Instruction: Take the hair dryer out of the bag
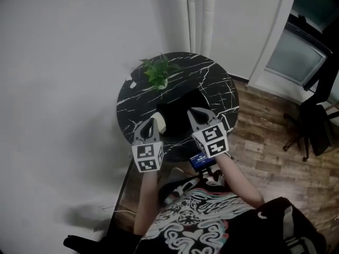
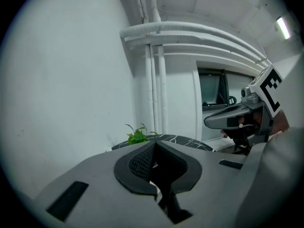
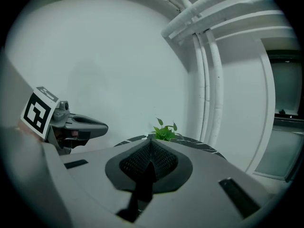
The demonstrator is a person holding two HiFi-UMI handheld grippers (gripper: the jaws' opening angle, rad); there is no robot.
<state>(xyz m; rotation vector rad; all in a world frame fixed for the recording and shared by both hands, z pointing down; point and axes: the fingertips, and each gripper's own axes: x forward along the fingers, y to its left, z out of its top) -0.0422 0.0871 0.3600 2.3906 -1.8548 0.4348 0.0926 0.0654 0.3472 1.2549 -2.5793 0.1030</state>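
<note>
The left tool [image 2: 155, 155] is clenched, its black meshed pads [image 2: 140, 163] brought together. Something dark sits low in the cleft with a small pale patch beneath it. Whether that is cloth caught in the grip I cannot tell. The right tool [image 3: 151, 158] is clenched too, pad meeting pad along one line with nothing plain between them.

In the head view the two tools are held side by side over the near part of the bench [image 1: 132, 105], tips pointing away from the person. Each tool carries a cube, left [image 1: 147, 157] and right [image 1: 213, 139], with black-and-white square markers: block patterns, no letters. A small blue-lit screen [image 1: 199, 160] sits under the right tool, its print too small to read.

The tool tips are at the near edge of the black bag [image 1: 180, 107], which lies on the middle of the bench. A small pale thing [image 1: 161, 124] shows just beside the left tool's tip; what it is I cannot tell. The dryer cannot be made out in any view.

The bench is round, black marble with white veins. A small green plant [image 1: 157, 73] stands at its far side, near the white wall and the white pipes [image 1: 198, 15]. To the right are a wood floor [image 1: 265, 142] and a black chair [image 1: 315, 126].
</note>
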